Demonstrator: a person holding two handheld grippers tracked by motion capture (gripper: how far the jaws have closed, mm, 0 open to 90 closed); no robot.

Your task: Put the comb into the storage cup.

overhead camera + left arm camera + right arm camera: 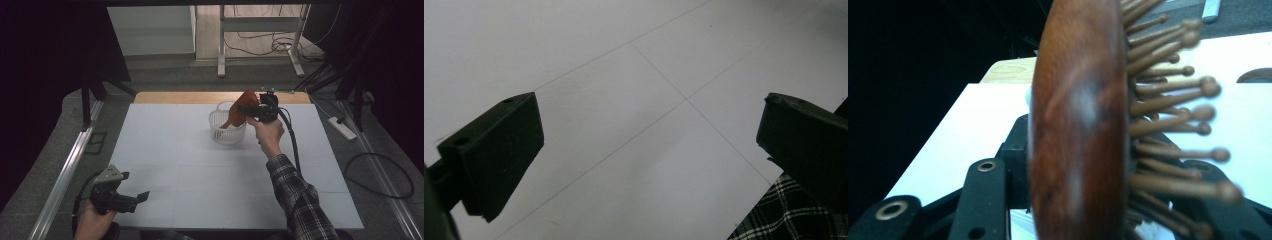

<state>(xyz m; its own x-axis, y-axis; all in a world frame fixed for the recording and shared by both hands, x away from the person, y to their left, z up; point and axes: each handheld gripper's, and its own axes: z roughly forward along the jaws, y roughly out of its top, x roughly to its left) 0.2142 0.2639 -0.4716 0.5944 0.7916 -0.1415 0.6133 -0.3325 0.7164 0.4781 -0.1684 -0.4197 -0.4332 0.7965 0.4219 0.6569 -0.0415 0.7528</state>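
Observation:
A brown wooden hairbrush (241,111) with round-tipped wooden pins is held tilted over a white slotted basket (220,131) at the far middle of the table. Its handle end dips into the basket. My right gripper (251,111) is shut on the brush head. In the right gripper view the brush back (1078,125) stands upright between the black jaws, pins (1173,115) pointing right. My left gripper (137,198) hovers open near the table's front left corner. In the left gripper view its two jaws stand wide apart over bare white board, with nothing between them.
The white table (200,170) is made of tiled panels with a wooden strip (190,97) along its far edge. A plaid sleeve (300,200) reaches in from the front right. A metal rail (65,170) runs along the left side. Cables (380,175) lie on the floor at the right.

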